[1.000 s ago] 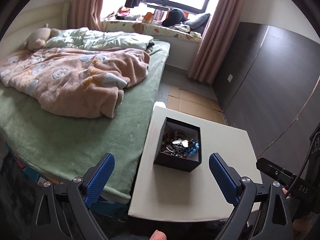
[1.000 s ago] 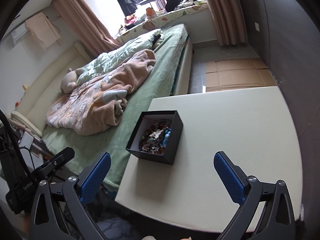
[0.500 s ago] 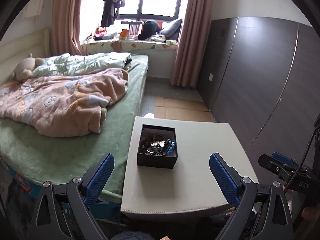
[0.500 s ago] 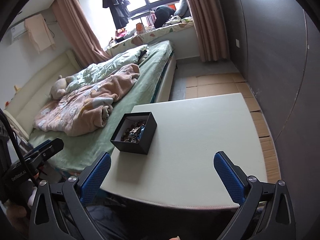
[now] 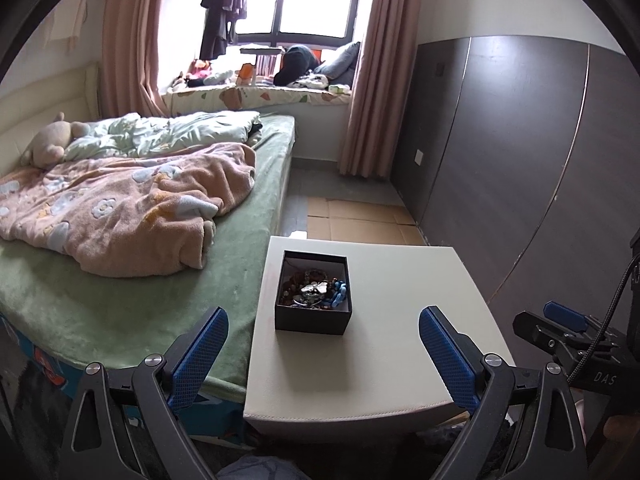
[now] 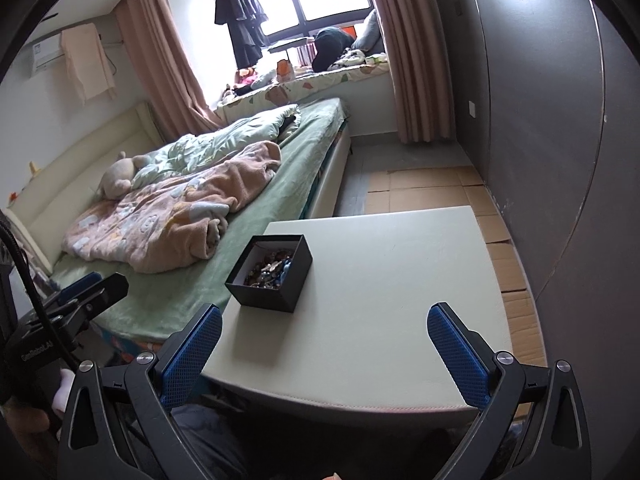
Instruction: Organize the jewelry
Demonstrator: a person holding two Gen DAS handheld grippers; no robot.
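One black box [image 5: 313, 297] of tangled jewelry [image 5: 314, 289] sat near the worktop's [image 5: 384, 360] left edge at frame center, bare surface to its right and front. Both tools, left [image 5: 322, 354] and right [image 6: 325, 350], hung wide open, holding nothing, low in frame.

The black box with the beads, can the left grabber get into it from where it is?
Probably yes. The black box sits open-topped on the white table, straight ahead of the open left gripper, with nothing between them; it just needs moving closer.
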